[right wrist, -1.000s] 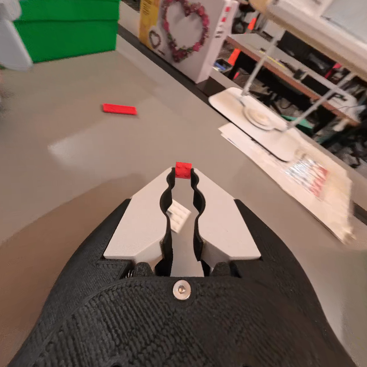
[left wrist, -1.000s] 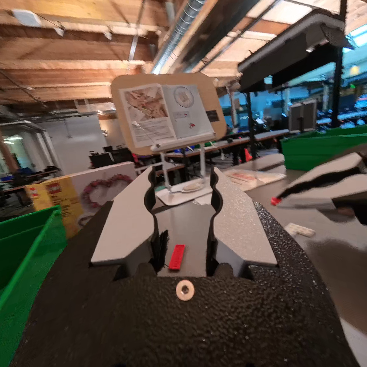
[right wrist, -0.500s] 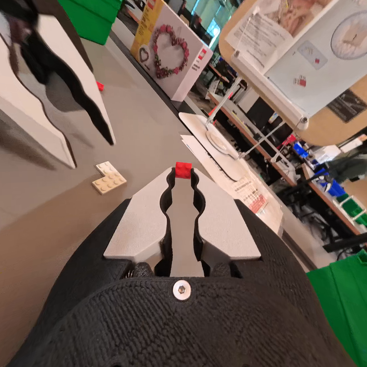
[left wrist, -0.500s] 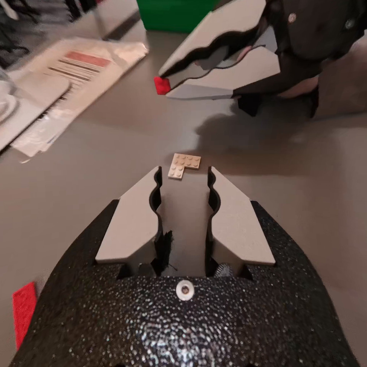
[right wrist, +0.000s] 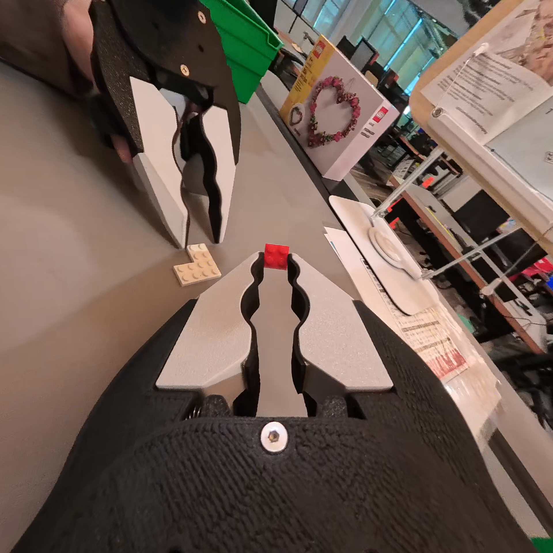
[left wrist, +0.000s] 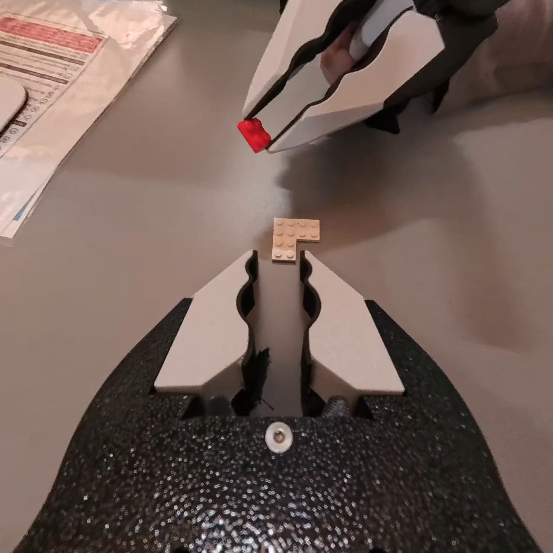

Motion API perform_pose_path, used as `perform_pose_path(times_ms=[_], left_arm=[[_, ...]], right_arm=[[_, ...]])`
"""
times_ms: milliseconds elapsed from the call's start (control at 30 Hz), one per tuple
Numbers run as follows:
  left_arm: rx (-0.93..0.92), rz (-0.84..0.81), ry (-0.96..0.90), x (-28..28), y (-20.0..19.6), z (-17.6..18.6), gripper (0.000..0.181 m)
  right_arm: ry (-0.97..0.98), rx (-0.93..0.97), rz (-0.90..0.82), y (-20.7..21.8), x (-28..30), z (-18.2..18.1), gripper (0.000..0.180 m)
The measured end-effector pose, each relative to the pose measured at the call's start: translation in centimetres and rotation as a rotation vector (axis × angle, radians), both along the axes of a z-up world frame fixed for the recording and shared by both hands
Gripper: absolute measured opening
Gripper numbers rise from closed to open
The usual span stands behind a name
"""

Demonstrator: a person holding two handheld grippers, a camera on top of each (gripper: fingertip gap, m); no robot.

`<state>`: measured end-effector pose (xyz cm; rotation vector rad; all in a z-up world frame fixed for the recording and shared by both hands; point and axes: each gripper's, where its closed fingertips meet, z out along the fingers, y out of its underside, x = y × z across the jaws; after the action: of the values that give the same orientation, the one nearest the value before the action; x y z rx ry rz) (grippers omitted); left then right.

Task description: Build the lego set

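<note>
A tan L-shaped plate [left wrist: 294,239] lies flat on the grey table, just beyond my left gripper's tips [left wrist: 278,256]. The left gripper is open and empty, its jaws either side of the plate's near leg. In the right wrist view the plate [right wrist: 199,264] lies left of my right gripper [right wrist: 276,256], with the left gripper [right wrist: 199,241] pointing down at its far end. The right gripper is shut on a small red 2x2 brick [right wrist: 276,256], held above the table. The left wrist view shows that brick [left wrist: 254,134] up beyond the plate.
Plastic bags and paper sheets [left wrist: 54,89] lie at the table's far side, near a white stand base [right wrist: 386,248] holding an instruction booklet [right wrist: 493,68]. A set box with a heart picture [right wrist: 338,119] and a green bin [right wrist: 242,51] stand along the table's edge. My hands' fingertips stand some 7 centimeters from each other.
My left gripper has swung down from facing the booklet stand to point at the tan plate and closed in on it. The right gripper, still holding the red brick, has come nearer the plate.
</note>
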<state>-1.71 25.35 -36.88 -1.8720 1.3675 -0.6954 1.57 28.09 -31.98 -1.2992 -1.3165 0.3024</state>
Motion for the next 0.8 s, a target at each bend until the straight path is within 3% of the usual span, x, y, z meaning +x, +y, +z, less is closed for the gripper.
perform_pose_path(times_ms=[700, 800], left_arm=[[0.014, -0.049, 0.044, 0.7, -0.1, -0.3, 0.022], [0.031, -0.067, 0.052, 0.9, -0.4, -0.3, 0.015]], right_arm=[[-0.051, -0.138, 0.158, -1.4, -0.5, -1.1, 0.014], [-0.057, -0.157, 0.176, -1.5, -0.6, -1.2, 0.014]])
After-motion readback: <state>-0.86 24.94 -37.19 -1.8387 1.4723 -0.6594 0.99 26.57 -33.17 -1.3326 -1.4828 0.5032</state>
